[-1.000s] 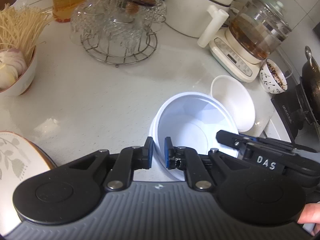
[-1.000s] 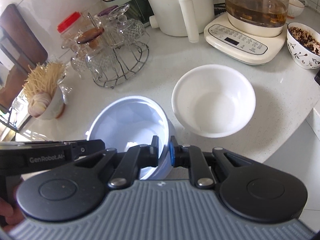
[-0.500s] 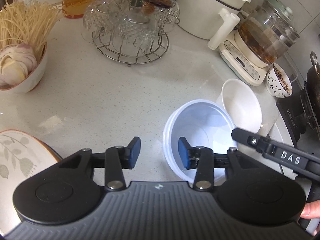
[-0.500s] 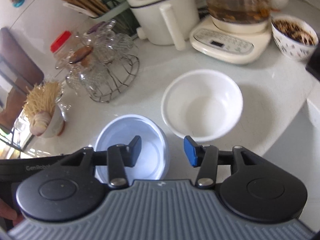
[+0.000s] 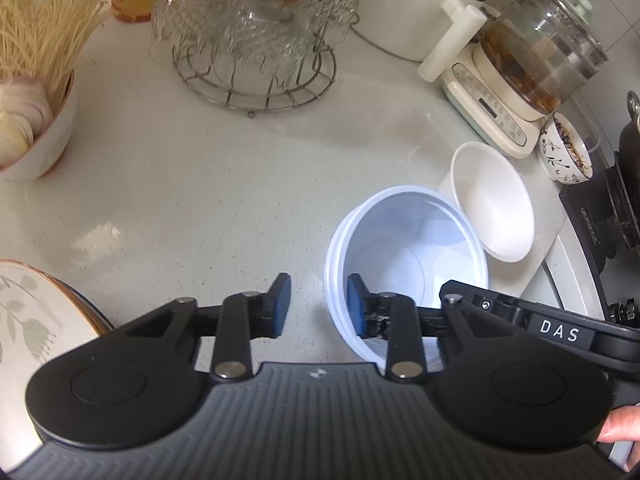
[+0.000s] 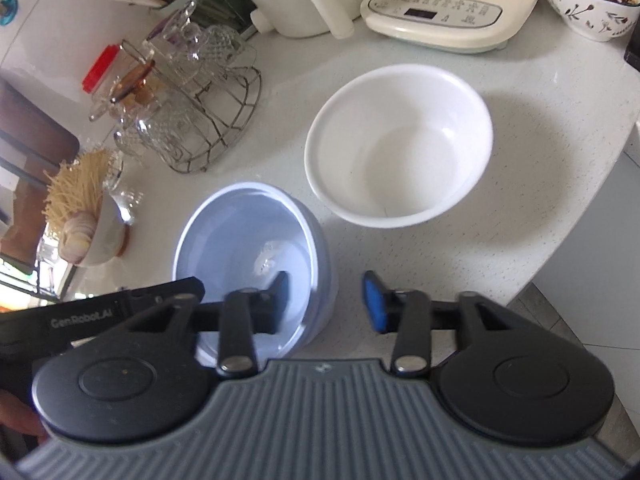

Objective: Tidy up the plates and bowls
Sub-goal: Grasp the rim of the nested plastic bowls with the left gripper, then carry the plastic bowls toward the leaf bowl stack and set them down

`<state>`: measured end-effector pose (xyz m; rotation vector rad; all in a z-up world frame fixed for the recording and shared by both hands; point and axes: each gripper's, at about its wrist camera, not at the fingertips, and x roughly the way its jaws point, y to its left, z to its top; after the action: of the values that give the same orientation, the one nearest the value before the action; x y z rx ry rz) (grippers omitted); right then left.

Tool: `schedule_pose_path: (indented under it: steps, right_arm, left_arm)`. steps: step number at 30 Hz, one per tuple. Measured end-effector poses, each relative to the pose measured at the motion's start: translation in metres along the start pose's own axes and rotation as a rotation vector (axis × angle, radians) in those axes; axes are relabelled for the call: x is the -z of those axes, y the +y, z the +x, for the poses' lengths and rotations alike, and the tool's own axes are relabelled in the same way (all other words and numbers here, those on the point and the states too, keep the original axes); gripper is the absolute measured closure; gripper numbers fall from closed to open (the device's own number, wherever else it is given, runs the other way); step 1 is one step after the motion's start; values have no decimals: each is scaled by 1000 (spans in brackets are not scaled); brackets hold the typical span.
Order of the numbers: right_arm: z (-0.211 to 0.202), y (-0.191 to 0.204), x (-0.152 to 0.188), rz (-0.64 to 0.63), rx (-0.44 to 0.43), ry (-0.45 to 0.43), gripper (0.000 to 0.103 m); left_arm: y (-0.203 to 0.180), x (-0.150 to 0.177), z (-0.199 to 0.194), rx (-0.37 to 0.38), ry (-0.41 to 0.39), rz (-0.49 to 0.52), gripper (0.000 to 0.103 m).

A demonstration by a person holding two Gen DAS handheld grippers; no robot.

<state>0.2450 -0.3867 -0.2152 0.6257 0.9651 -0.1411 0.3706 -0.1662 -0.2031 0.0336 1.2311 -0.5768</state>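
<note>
Two pairs of tongs straddle opposite sides of the pale blue bowl's [image 5: 404,248] rim, pads clear of it. The left gripper [image 5: 316,306] and right gripper [image 6: 328,300] are both spread but closing. It looks like nested bowls, though blur hides that. Beyond the right gripper sits the white bowl [image 6: 400,144].

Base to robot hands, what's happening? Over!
Both grippers, left and right, closing astride blue bowl rim, not gripping. White bowl beside. Nothing blocking.
</note>
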Motion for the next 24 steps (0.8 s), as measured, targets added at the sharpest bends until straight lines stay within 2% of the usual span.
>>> schedule_pose_path:
  steps: [1, 4, 6, 13, 18, 24]
  right_arm:
    - [1, 0, 0, 0, -10, 4, 69]
    - [5, 2, -3, -10, -43, 15, 76]
    - [9, 4, -5, -22, -50, 24, 83]
    - [12, 20, -14, -101, -93, 34, 83]
    - [23, 34, -24, -166, -141, 69, 83]
    - [39, 56, -30, -273, -168, 108, 83]
  left_arm:
    - [1, 0, 0, 5, -3, -9, 84]
    - [-1, 0, -1, 8, -16, -4, 92]
    - [-2, 0, -3, 6, -22, -3, 92]
    - [3, 0, -16, -36, -67, -45, 92]
    - [7, -1, -27, -103, -106, -70, 92]
    - [29, -2, -29, -147, -116, -179, 92]
